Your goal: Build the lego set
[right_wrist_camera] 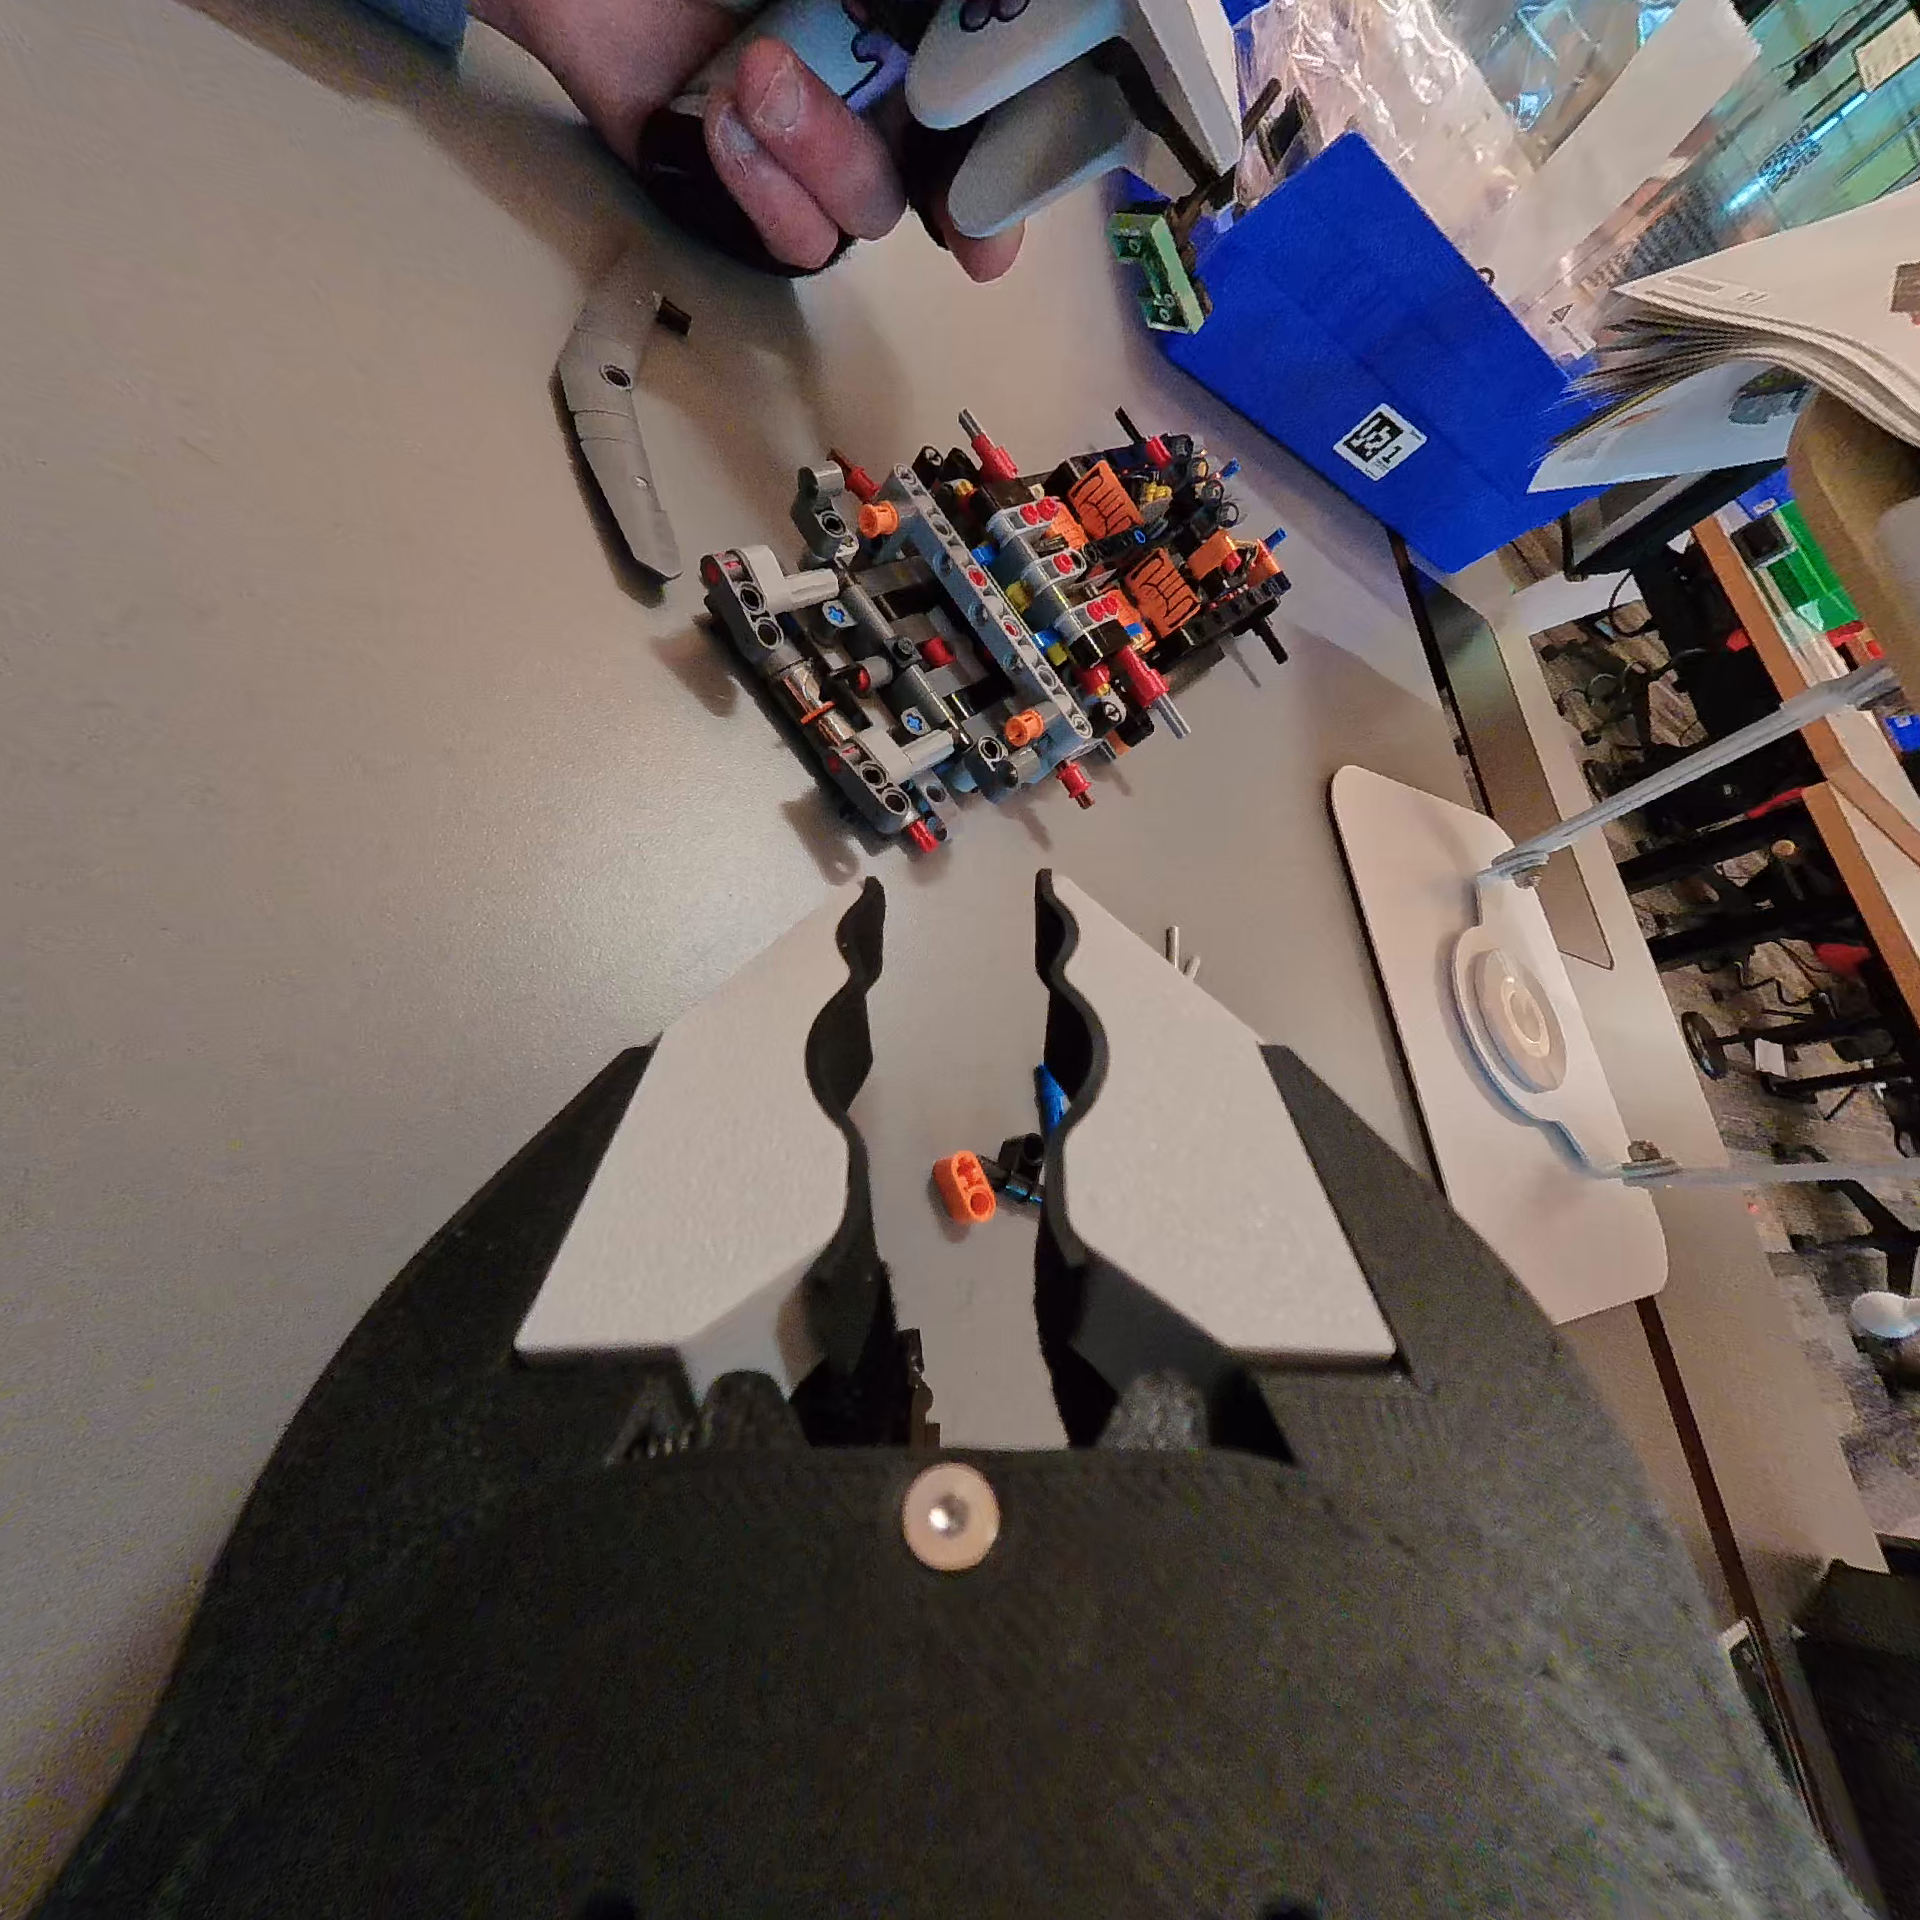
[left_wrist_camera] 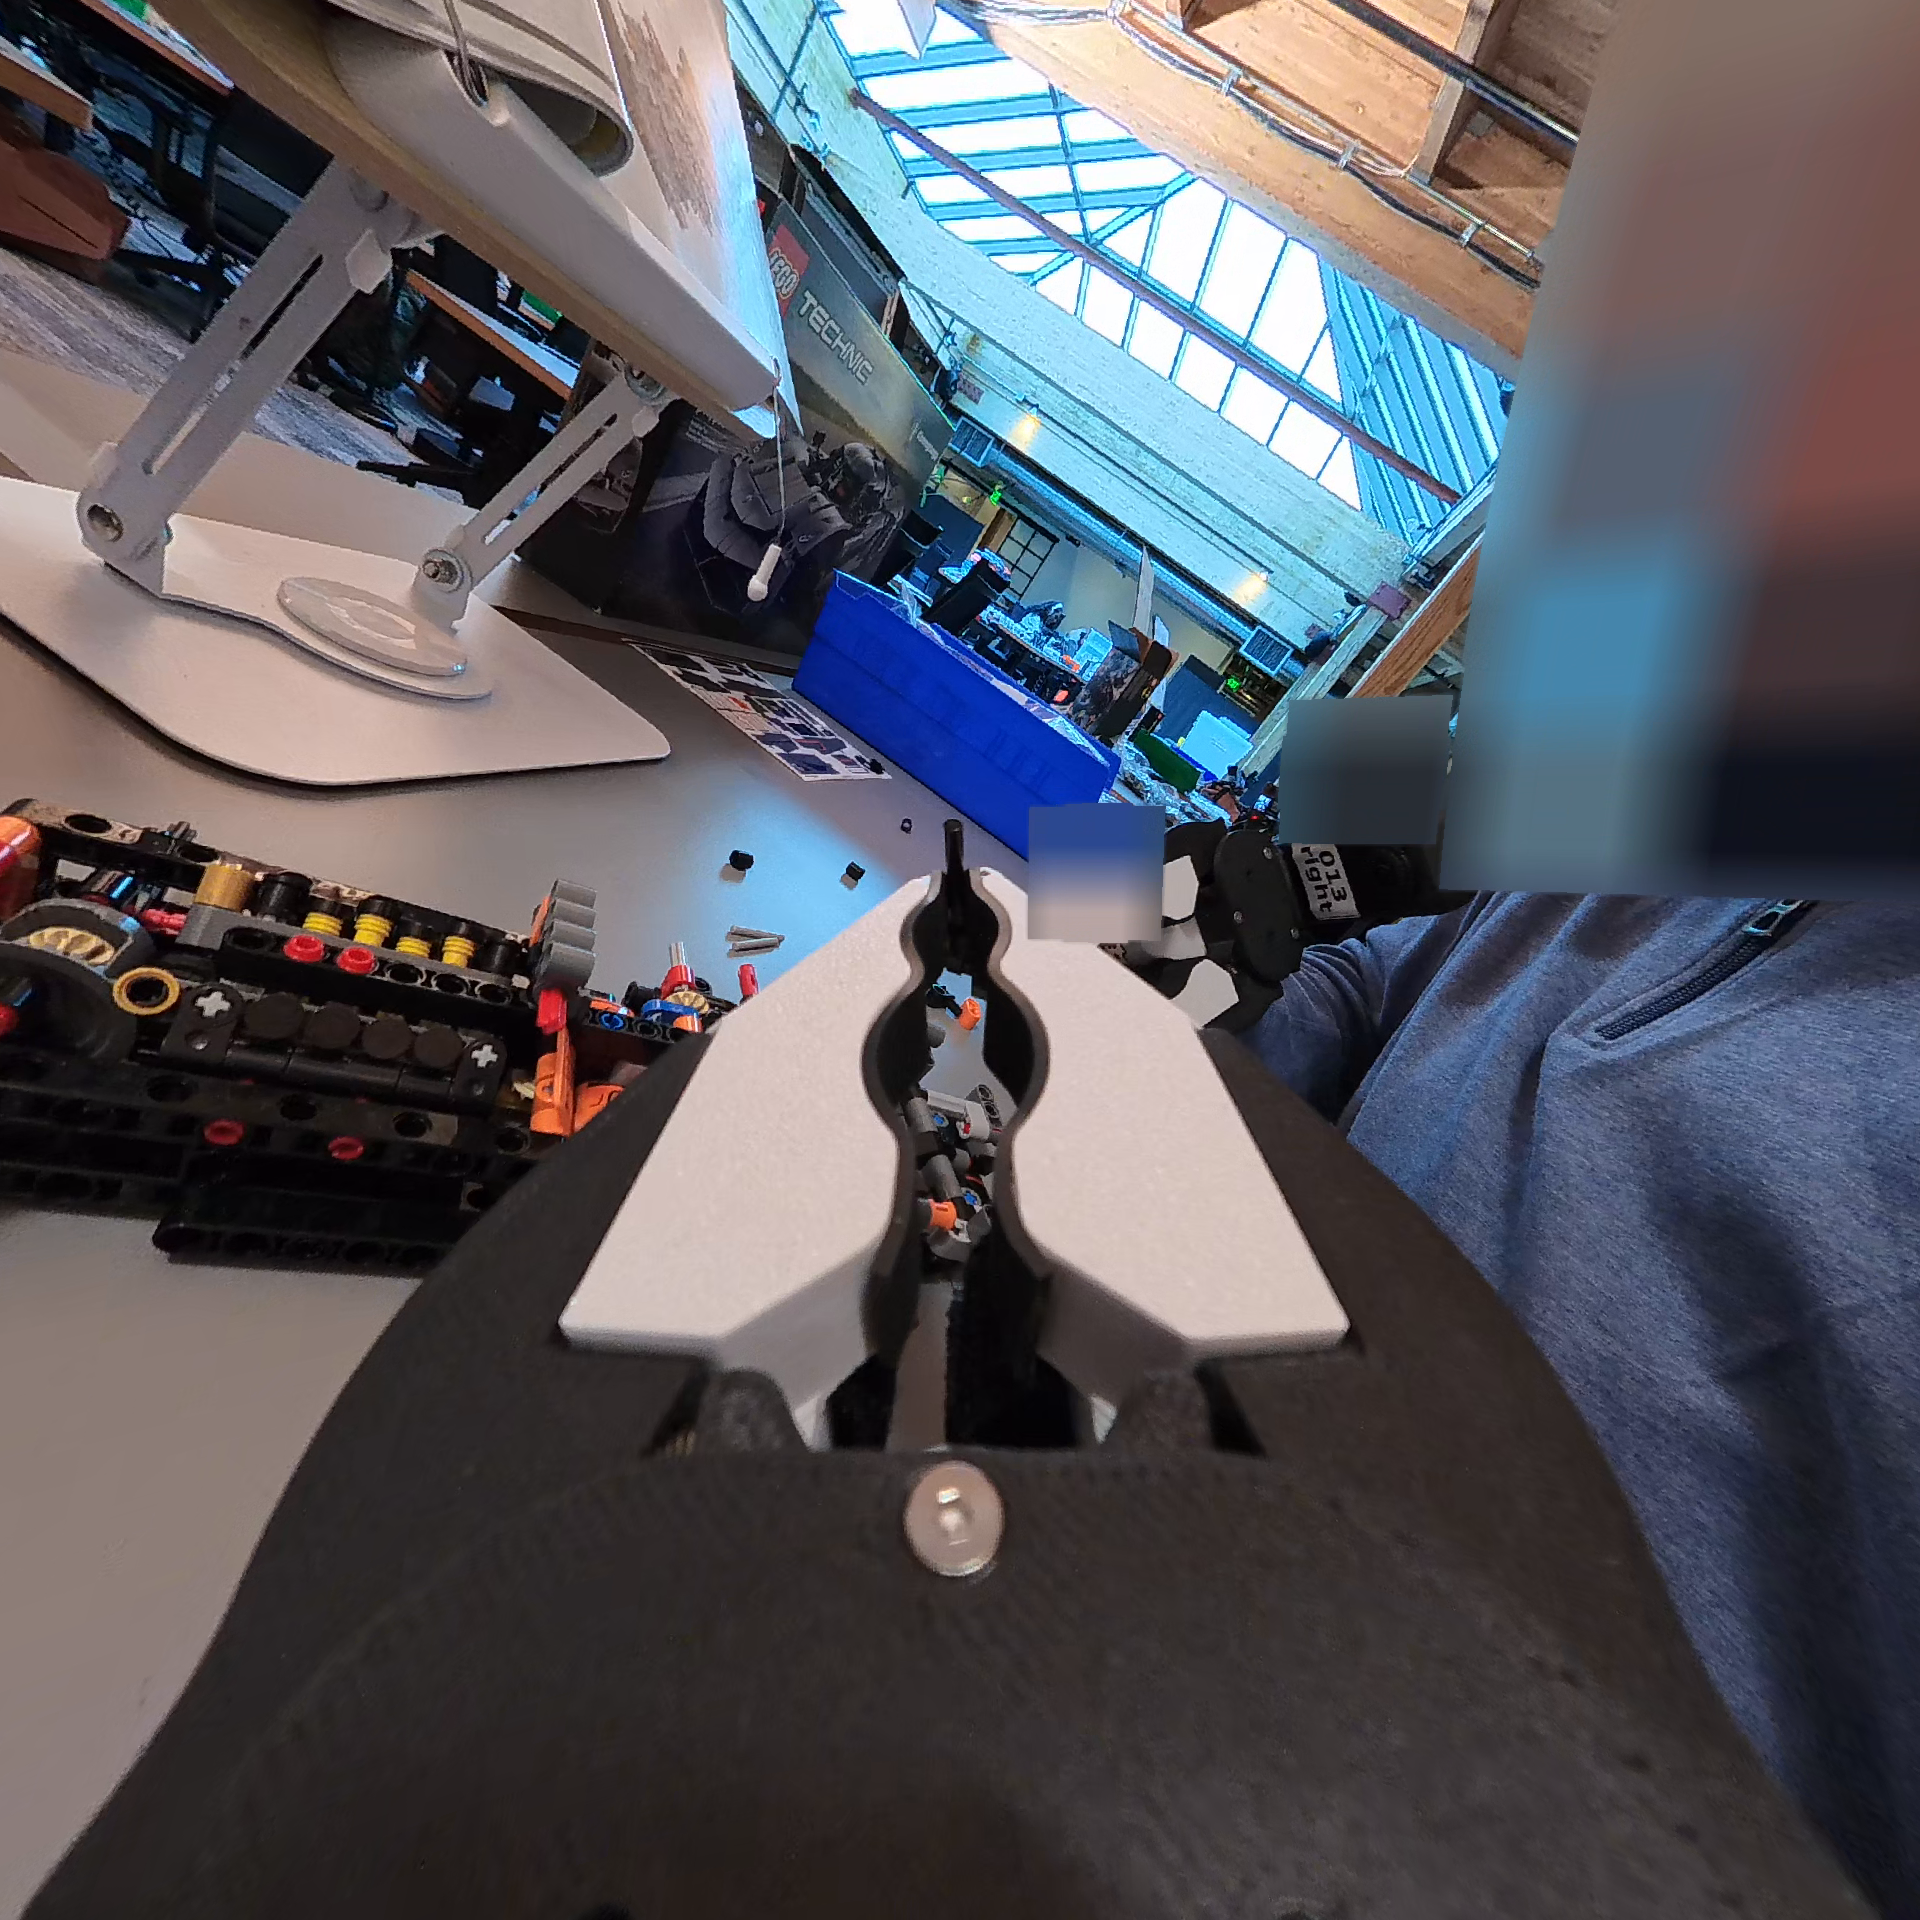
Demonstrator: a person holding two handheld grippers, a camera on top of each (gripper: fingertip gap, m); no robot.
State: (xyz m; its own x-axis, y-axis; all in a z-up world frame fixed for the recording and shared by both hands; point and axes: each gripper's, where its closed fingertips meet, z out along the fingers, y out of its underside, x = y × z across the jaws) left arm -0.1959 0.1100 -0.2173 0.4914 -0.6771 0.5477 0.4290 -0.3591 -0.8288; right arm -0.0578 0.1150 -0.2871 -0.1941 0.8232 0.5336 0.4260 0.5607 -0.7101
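My left gripper (left_wrist_camera: 953,885) is shut on a thin black pin (left_wrist_camera: 953,844) that sticks out past its tips. It hangs above the table, to the right of a large black Technic build (left_wrist_camera: 291,1039) with red, yellow and orange parts. My right gripper (right_wrist_camera: 958,891) is open and empty, low over the table. A small orange connector (right_wrist_camera: 964,1184), a black piece (right_wrist_camera: 1020,1155) and a blue pin (right_wrist_camera: 1049,1091) lie between its fingers. Just beyond its tips sits a grey, orange and black sub-assembly (right_wrist_camera: 987,623). A hand holds the left gripper (right_wrist_camera: 1195,114) at the top of the right wrist view.
A grey curved panel (right_wrist_camera: 618,436) lies left of the sub-assembly. A blue bin (right_wrist_camera: 1382,343) and an open booklet (right_wrist_camera: 1766,332) stand at the back right. A white stand base (right_wrist_camera: 1496,1039) is at the right. Loose black pins (left_wrist_camera: 740,860), grey axles (left_wrist_camera: 753,940) and a sticker sheet (left_wrist_camera: 769,717) lie on the table. Some 15 cm of space lies between my two pairs of fingers.
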